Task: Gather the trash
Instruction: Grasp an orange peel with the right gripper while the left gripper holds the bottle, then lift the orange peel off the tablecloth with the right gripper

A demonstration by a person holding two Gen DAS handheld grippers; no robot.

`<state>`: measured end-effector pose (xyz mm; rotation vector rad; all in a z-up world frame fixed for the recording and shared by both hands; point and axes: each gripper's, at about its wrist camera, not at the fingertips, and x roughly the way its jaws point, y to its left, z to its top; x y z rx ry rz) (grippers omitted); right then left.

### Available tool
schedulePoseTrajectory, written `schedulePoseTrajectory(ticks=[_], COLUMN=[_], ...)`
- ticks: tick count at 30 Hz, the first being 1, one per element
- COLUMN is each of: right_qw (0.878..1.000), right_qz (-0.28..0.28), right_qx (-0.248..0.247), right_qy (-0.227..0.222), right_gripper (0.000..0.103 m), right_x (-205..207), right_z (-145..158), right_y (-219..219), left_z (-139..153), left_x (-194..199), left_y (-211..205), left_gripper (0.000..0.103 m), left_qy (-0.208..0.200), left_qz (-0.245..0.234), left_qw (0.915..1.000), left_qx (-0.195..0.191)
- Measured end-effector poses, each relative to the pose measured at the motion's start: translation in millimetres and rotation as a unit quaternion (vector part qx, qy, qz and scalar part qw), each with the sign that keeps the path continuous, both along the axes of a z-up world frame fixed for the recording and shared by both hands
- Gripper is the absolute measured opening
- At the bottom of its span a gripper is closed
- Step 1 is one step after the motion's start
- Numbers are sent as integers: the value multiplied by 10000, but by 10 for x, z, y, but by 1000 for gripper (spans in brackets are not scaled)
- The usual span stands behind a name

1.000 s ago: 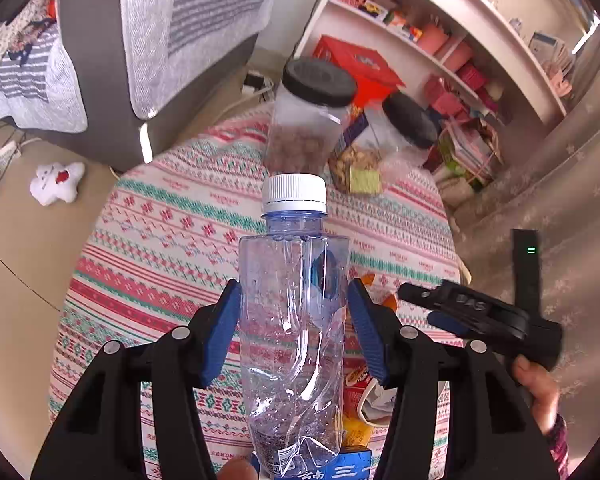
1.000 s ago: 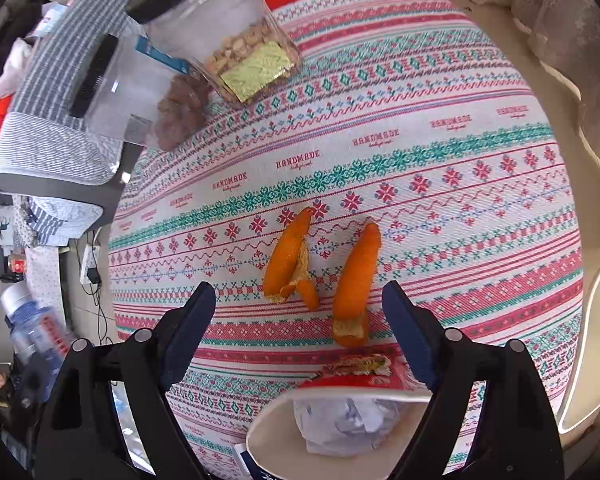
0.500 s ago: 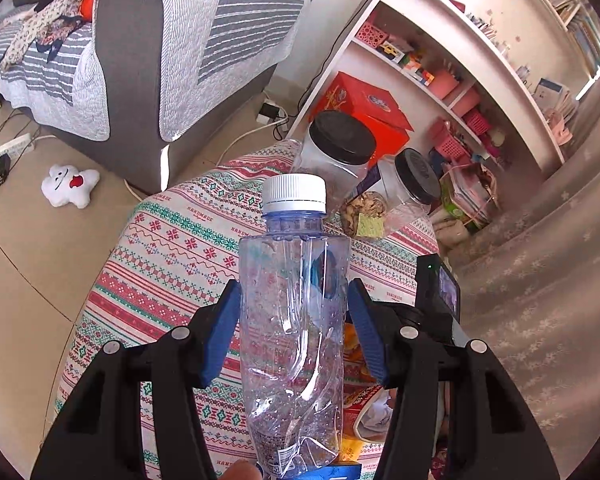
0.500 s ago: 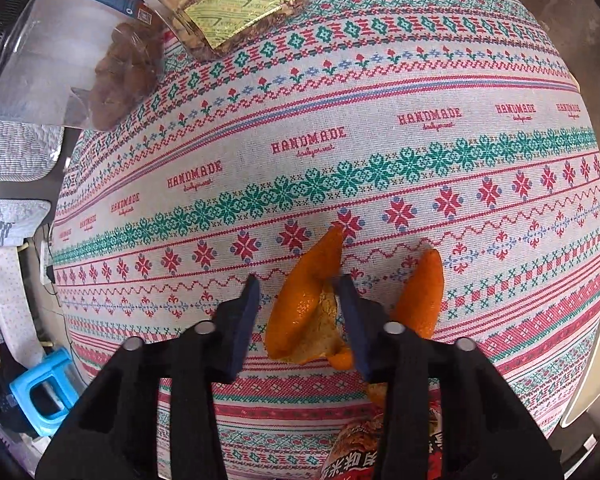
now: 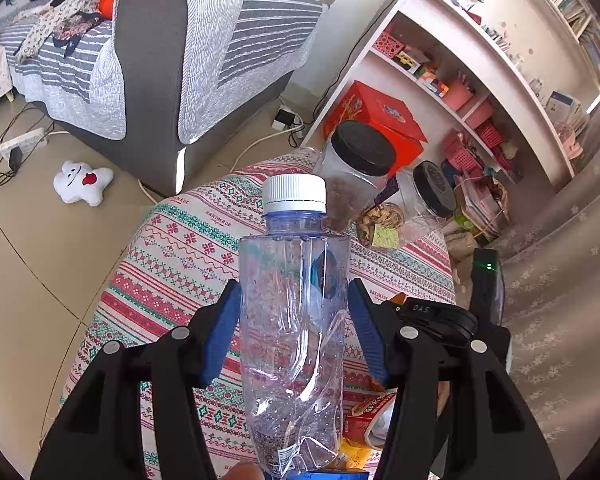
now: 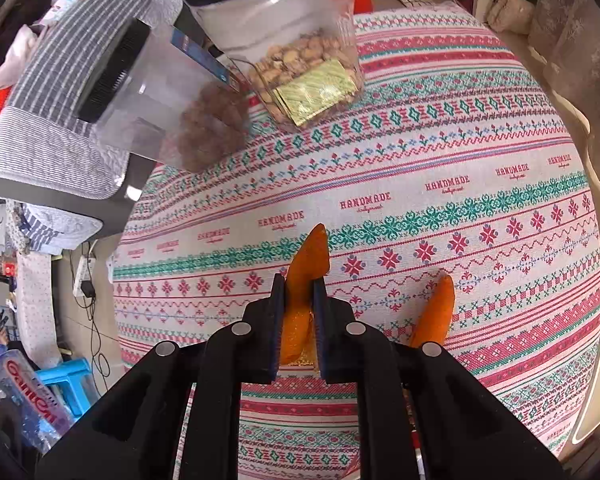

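Your left gripper (image 5: 294,312) pinches an empty bottle (image 5: 294,320) at frame centre. Your right gripper (image 6: 299,292), jaws just closing, pinches an orange peel (image 6: 306,272) on the tablecloth (image 6: 440,140); upper left, two jars (image 6: 284,32) hold snacks.

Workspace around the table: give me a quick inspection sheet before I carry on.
Surface: round table under a patterned tablecloth.
Job's things: crumpled plastic bottle in the left gripper; one orange peel in the right gripper, whose jaws have just been closing; second orange peel lying on the cloth beside it.
Clutter: two black-lidded snack jars at the far edge; red snack cup near the bottle.
Grippers: both shut on their items.
Cables: power strip and cords on the floor.
Surroundings: sofa, white shelving, plush toy on the floor.
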<state>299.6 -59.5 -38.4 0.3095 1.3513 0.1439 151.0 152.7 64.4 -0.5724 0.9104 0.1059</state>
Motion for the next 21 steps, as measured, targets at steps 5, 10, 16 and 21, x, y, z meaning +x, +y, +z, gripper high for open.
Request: schedulePoseTrajectory(ticks=[5, 10, 16, 21], right_qw=[9981, 9912, 9783, 9645], right_qz=[25, -82, -495, -945], right_qx=[245, 506, 466, 96], right_qy=[-558, -1222, -1958, -2466], right_gripper=[13, 13, 13, 13], right_x=[-163, -452, -855, -1154], right_z=[378, 664, 914, 1062], right_y=[-82, -298, -781, -1206], left_z=[19, 70, 151, 214], left_x=[-18, -63, -126, -166], left_y=[-13, -95, -263, -423], left_gripper=[54, 55, 55, 55], left_qy=[-95, -261, -554, -771], left_qz=[29, -12, -110, -195], left_qw=[9999, 9996, 9978, 9958], left_qx=[22, 123, 342, 444])
